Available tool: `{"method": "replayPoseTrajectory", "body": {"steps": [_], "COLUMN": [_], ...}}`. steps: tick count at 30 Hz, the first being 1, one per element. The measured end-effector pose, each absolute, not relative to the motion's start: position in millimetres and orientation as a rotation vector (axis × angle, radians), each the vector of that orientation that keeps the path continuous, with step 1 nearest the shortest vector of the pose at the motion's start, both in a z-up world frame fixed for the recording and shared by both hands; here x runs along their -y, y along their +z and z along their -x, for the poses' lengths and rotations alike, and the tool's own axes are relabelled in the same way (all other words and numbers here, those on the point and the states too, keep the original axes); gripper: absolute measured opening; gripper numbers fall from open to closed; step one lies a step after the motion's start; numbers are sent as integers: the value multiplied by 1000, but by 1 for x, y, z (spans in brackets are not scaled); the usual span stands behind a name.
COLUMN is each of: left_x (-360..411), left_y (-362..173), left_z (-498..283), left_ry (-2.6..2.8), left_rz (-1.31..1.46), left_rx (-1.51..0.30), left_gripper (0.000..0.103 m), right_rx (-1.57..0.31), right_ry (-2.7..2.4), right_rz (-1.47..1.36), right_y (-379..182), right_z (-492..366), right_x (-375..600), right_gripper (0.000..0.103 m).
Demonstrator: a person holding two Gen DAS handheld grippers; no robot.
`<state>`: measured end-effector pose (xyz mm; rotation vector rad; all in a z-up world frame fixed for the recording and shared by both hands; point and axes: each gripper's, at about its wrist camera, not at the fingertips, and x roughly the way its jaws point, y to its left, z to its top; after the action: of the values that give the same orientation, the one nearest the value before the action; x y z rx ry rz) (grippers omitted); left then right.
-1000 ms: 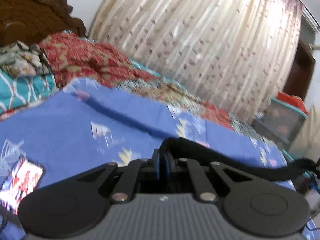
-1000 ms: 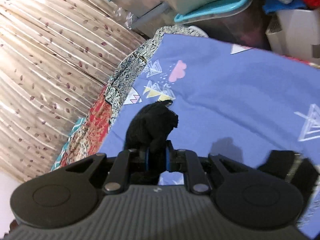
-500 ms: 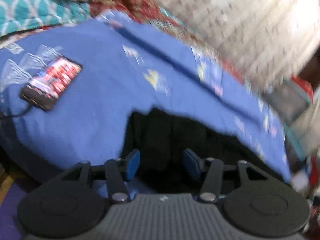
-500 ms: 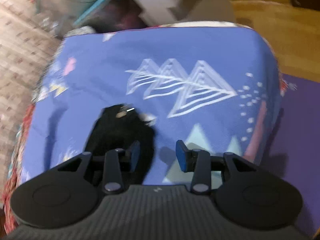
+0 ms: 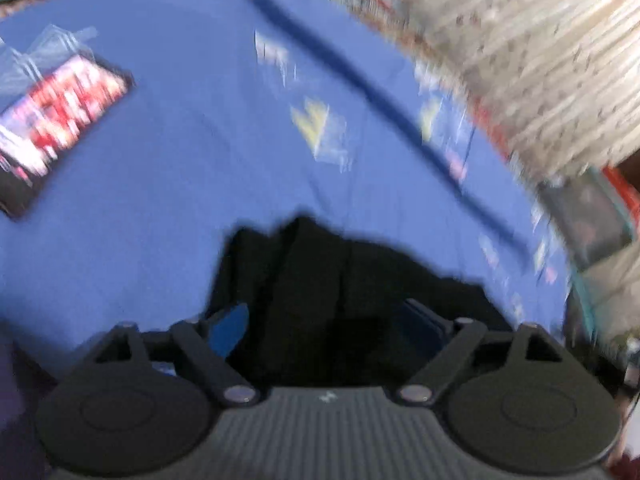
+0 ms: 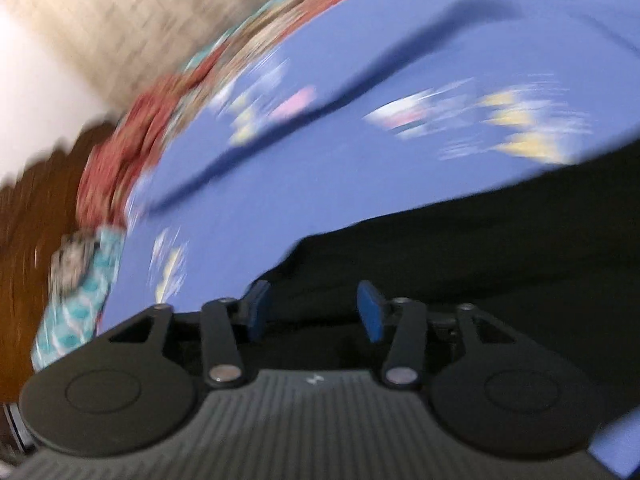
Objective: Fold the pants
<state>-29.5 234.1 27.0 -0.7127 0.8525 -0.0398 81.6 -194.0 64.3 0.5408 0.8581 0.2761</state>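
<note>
Both views were smeared by motion, so we could read only coarse shapes.

In the left wrist view, our left gripper [image 5: 328, 324] stood wide open, its blue pads far apart and holding nothing. The black pants [image 5: 316, 280] lay bunched on the blue sheet [image 5: 180, 152] directly under and just ahead of the fingers, filling the gap between them. The pants' far edge was ragged and ended a little way ahead; beyond it the sheet ran bare, crossed by a dark crease [image 5: 400, 112] slanting ahead and to the right. Off to the left, well apart from the pants, lay a phone [image 5: 60, 128] with a lit screen. To the right the sheet ended at a curtain [image 5: 540, 60] and a dim bin [image 5: 588, 216].

In the right wrist view, our right gripper [image 6: 316, 312] was also open, less widely, with nothing between its pads. Pants [image 6: 480, 248] spread from between the fingers out to the right, their upper edge running diagonally against the sheet [image 6: 360, 184]. Ahead and to the left the sheet lay bare as far as a red patterned cloth [image 6: 120, 160] at the bed's edge, with a teal cloth [image 6: 88, 280] nearer and dark wood [image 6: 28, 240] beyond.

Only the left view showed the phone and bin; only the right view showed the wood and the long stretch of pants to the right.
</note>
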Motion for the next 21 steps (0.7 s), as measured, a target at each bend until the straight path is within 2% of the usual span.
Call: {"method": "replayPoseTrajectory", "body": {"steps": [2, 4, 6, 7, 8, 9, 11, 13, 15, 17, 19, 20, 21], "left_x": [-219, -210, -210, -210, -210, -211, -214, -213, -213, -214, -218, -222, -228], "left_y": [25, 27, 31, 38, 47, 58, 75, 83, 77, 60, 44, 38, 34], "left_z": [31, 32, 38, 43, 49, 58, 70, 77, 72, 67, 66, 72, 79], "left_ry": [-29, -69, -105, -102, -100, -97, -97, -66, -27, 34, 86, 85, 79], "left_rz": [613, 562, 591, 580, 561, 542, 504, 451, 440, 440, 479, 523, 577], "left_rx": [-835, -843, -815, -777, -731, -662, -545, -469, -473, -539, -628, -644, -650], "left_gripper": [64, 8, 9, 8, 8, 8, 8, 8, 9, 10, 10, 12, 23], "right_rx": [-897, -930, -1009, -1070, -1121, -1113, -1034, -889, -796, -797, -860, -862, -848], "right_ry": [308, 323, 349, 375, 397, 403, 421, 354, 290, 235, 205, 214, 243], "right_rz": [-463, -360, -265, -230, -165, -68, -11, -112, -275, -295, -194, -158, -145], "right_y": [55, 45, 27, 16, 8, 9, 25, 51, 64, 57, 46, 43, 42], "right_z": [-115, -138, -165, -168, -171, -172, -175, -188, -196, -201, -200, -192, -182], "right_x": [151, 115, 87, 77, 64, 50, 38, 48, 70, 69, 56, 52, 49], "right_gripper": [67, 74, 75, 66, 47, 3, 4, 5, 8, 17, 32, 35, 40]}}
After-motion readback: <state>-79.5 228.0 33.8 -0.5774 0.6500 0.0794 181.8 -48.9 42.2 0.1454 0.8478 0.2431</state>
